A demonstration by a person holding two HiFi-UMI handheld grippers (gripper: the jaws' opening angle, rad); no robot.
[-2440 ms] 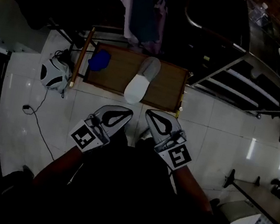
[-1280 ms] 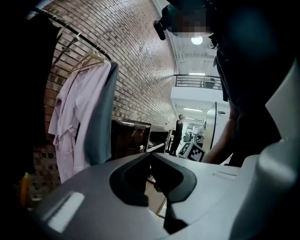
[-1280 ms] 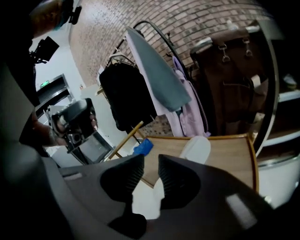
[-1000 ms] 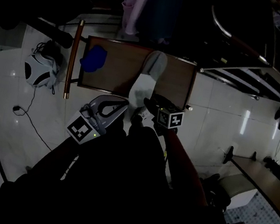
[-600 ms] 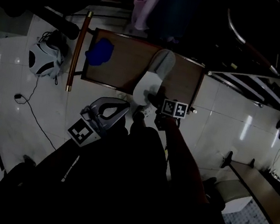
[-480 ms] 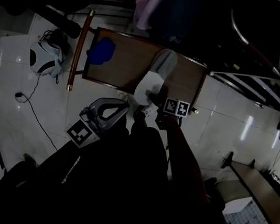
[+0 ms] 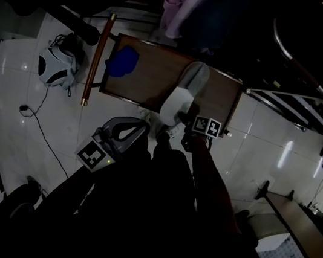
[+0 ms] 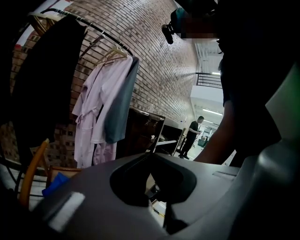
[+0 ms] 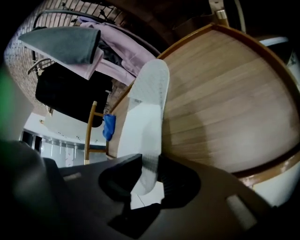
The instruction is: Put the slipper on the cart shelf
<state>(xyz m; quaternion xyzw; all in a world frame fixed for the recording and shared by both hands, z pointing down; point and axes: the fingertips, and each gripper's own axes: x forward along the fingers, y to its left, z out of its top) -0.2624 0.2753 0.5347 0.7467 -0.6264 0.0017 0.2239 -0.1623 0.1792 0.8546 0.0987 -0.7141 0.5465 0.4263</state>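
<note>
The right gripper (image 9: 149,172), jaws just closed in, pinched the near end of the slipper (image 7: 183,92), which lay on the shelf (image 7: 150,84) at centre frame with its long axis running up-right from that grip, while the left gripper (image 7: 142,124), pressed together and empty, hung farther off at lower left.

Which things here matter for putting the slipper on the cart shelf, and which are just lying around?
In the job: slipper; wooden shelf under it; right gripper, jaws just been closing, now on the slipper's near end.

Just lying about: blue cloth on the shelf; hanging clothes; black-and-white object and cable on the floor; left gripper, shut and empty.
</note>
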